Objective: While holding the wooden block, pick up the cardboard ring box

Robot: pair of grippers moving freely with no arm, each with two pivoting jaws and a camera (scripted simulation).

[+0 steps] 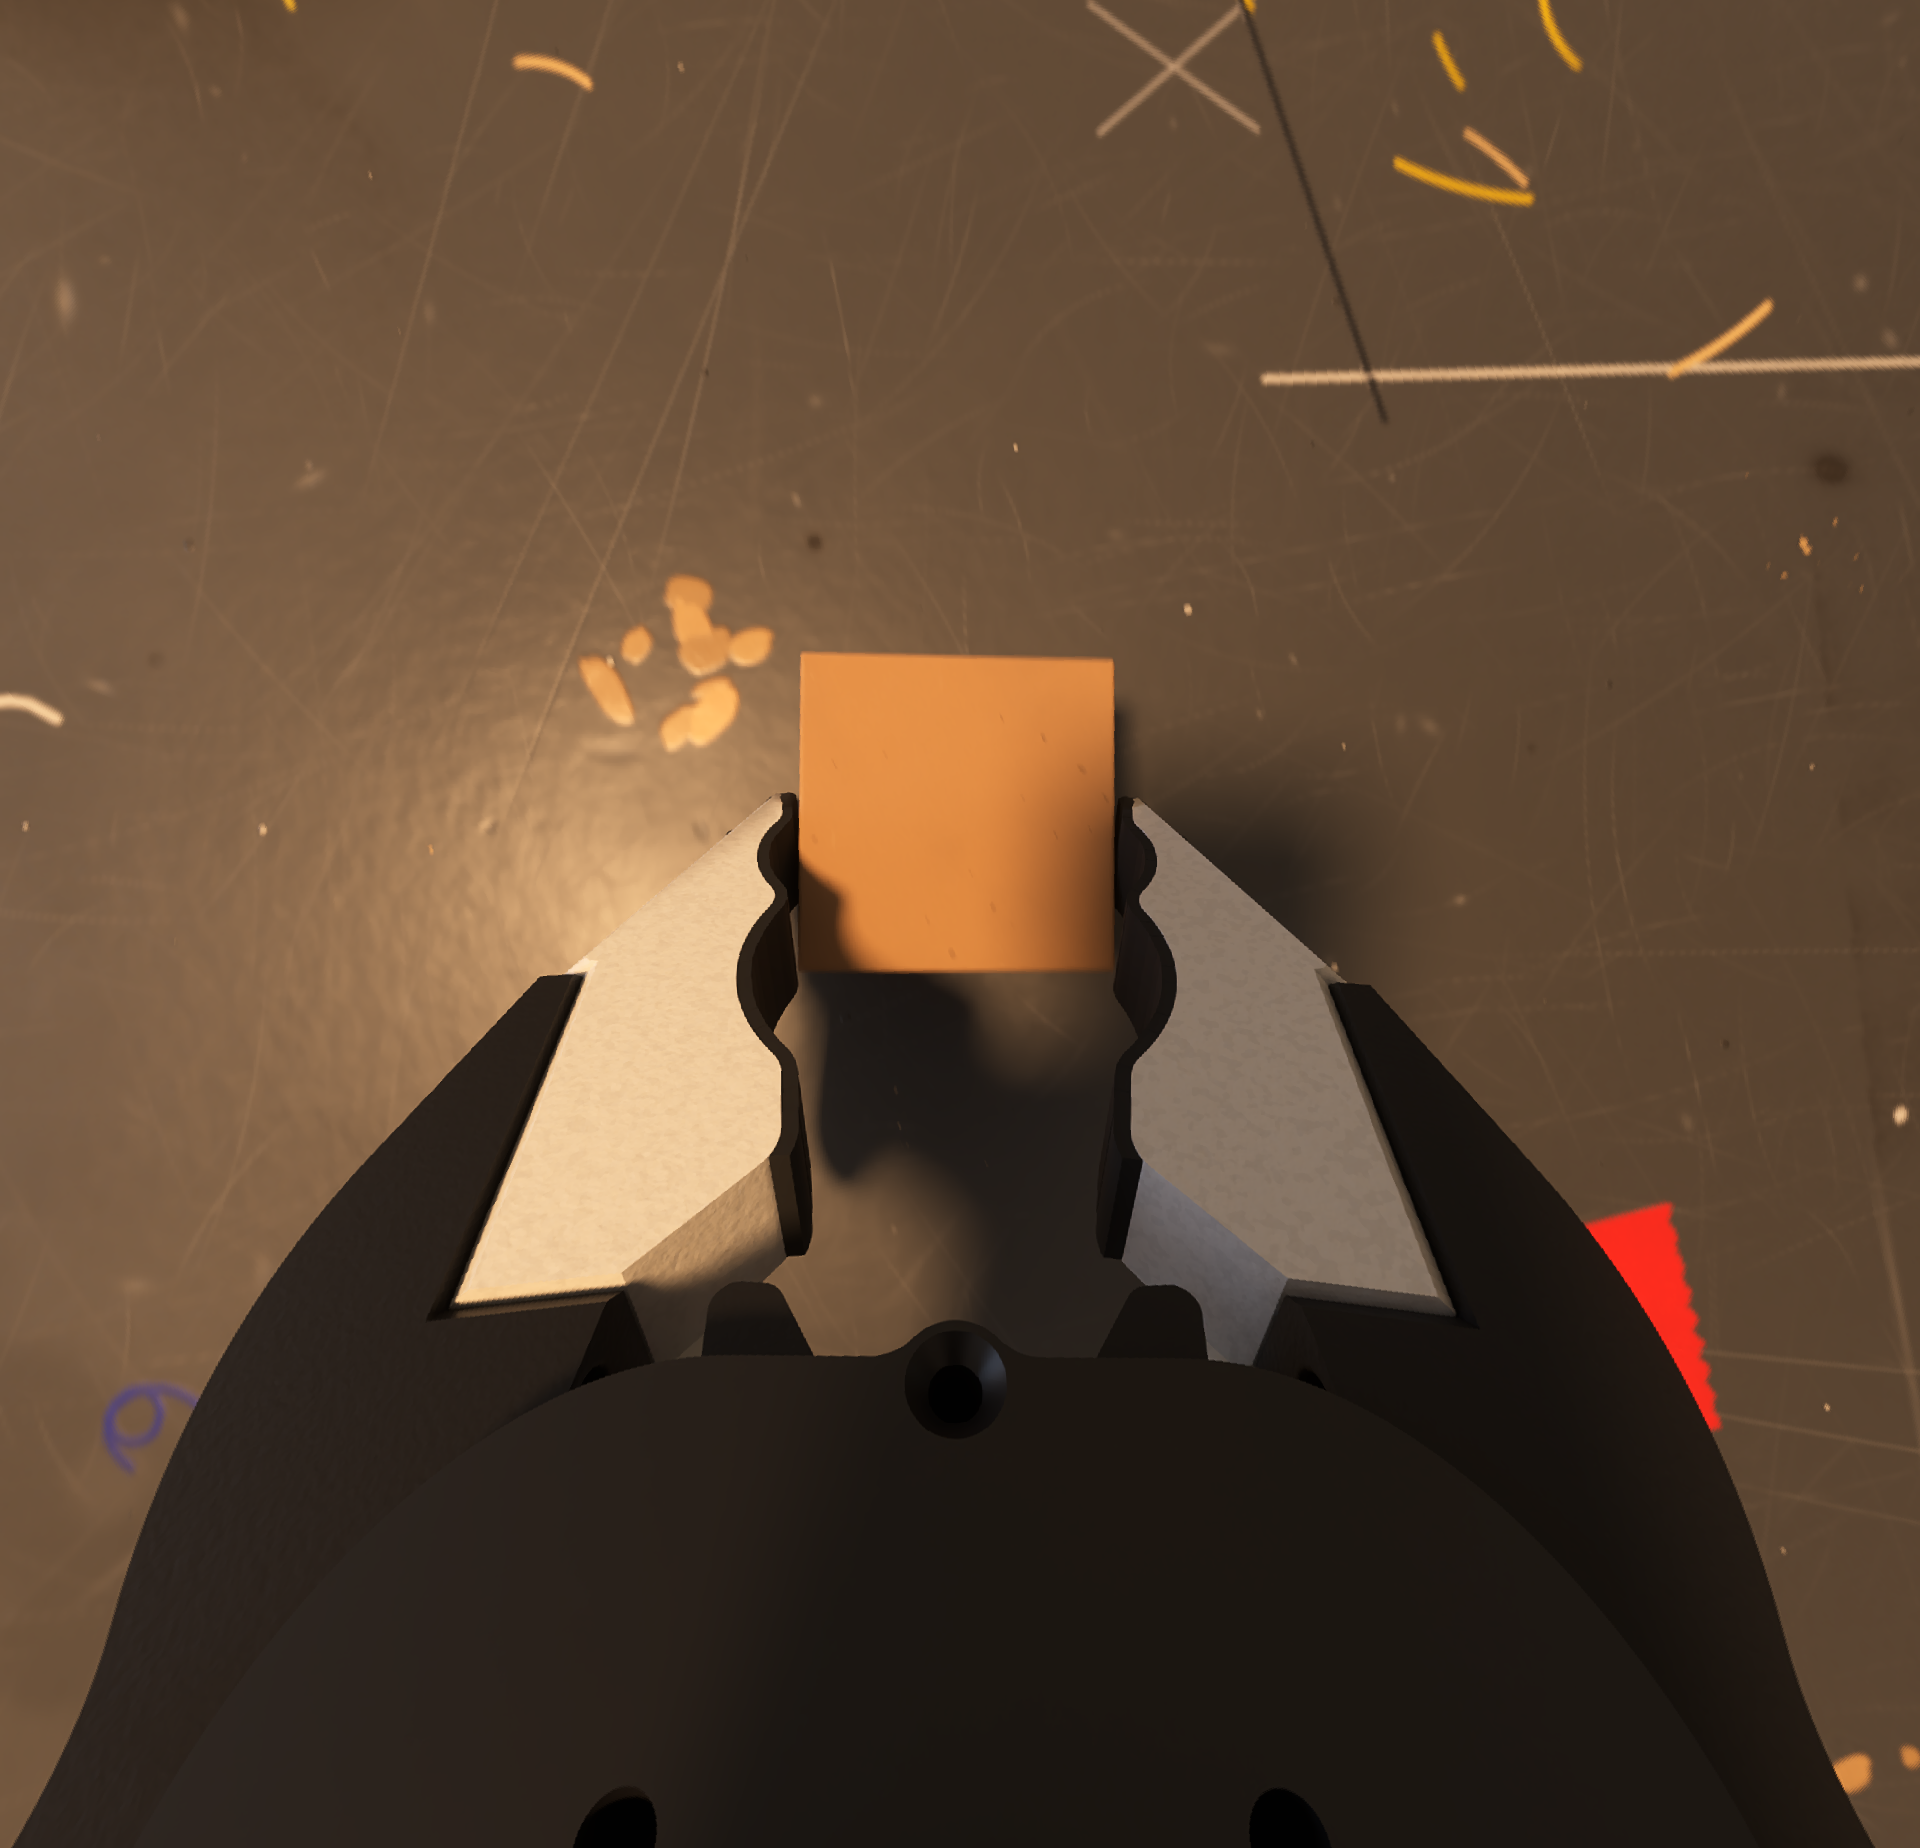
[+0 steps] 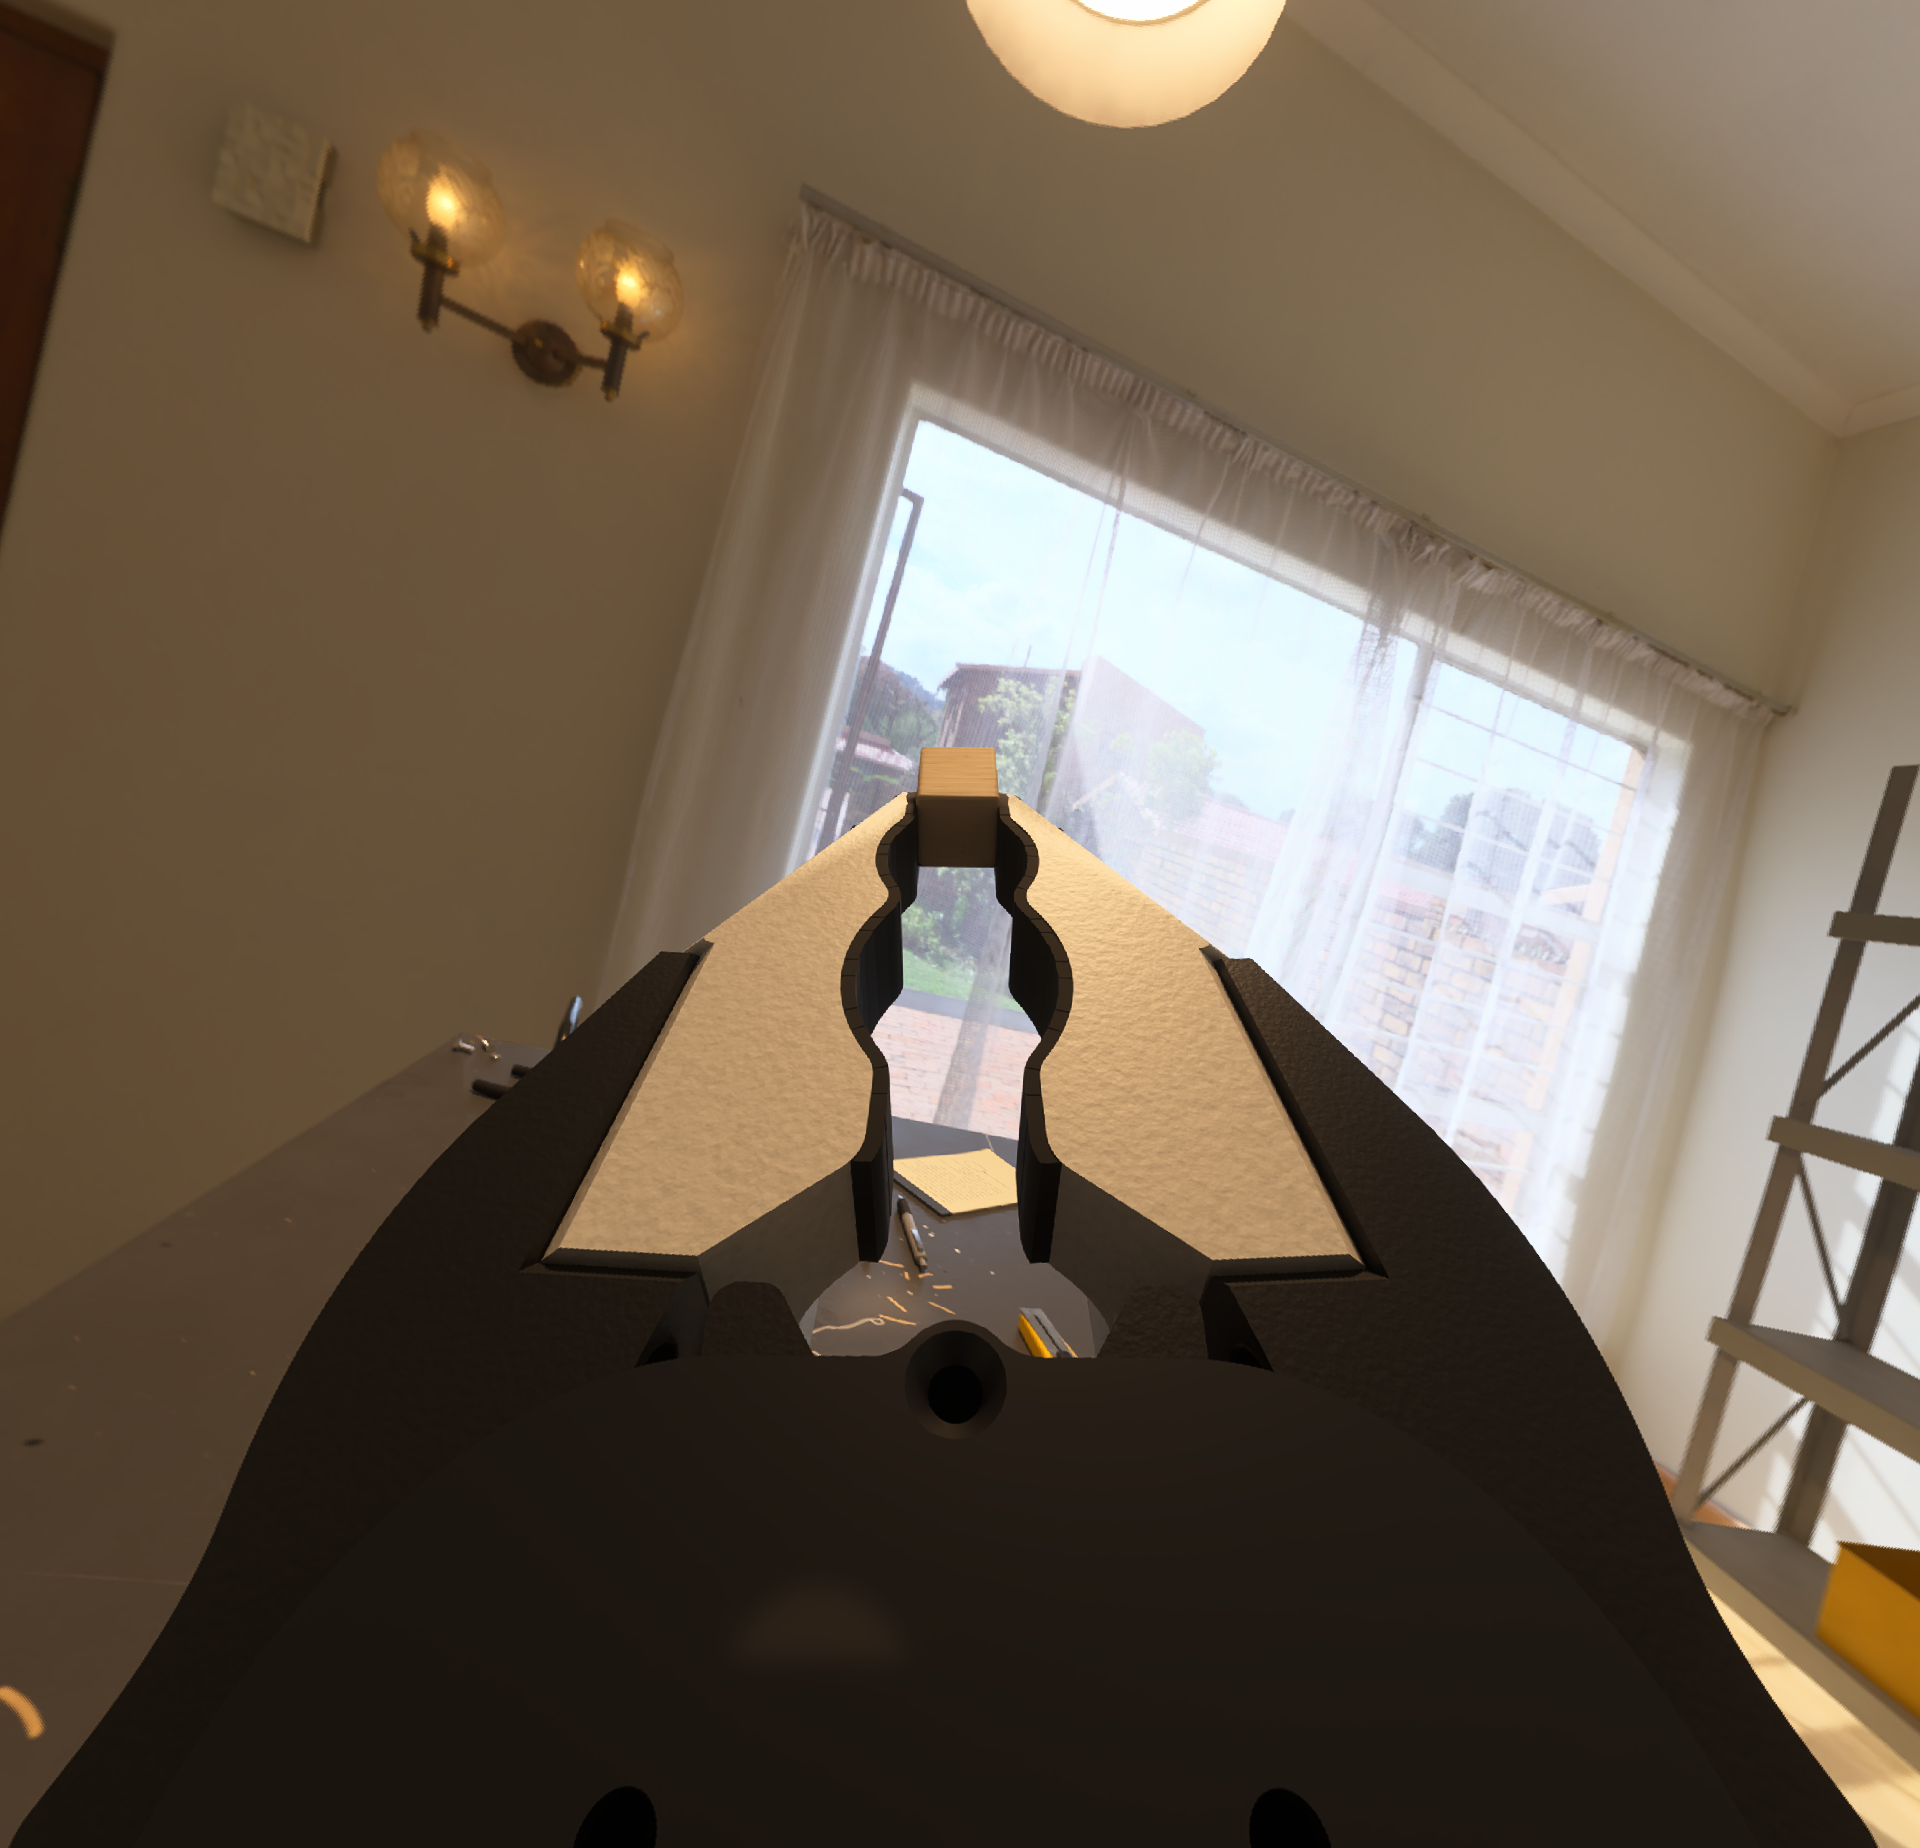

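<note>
On the left wrist view, my left tool [image 1: 956, 811] points down at the scratched counter [image 1: 416, 396], its fingertips pressed against both sides of the cardboard ring box [image 1: 956, 811]. On the right wrist view, my right tool [image 2: 958, 822] is raised toward the window [image 2: 1299, 811], clamping the wooden block [image 2: 958, 806] at its tips.

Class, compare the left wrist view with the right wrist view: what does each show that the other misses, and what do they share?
Only the left wrist view shows the cardboard ring box between the left gripper fingertips, above the scratched tabletop. Only the right wrist view shows the wooden block pinched by the right gripper, a window, wall lamps and shelving. Both share a gripper closed around a small box-shaped thing.
</note>
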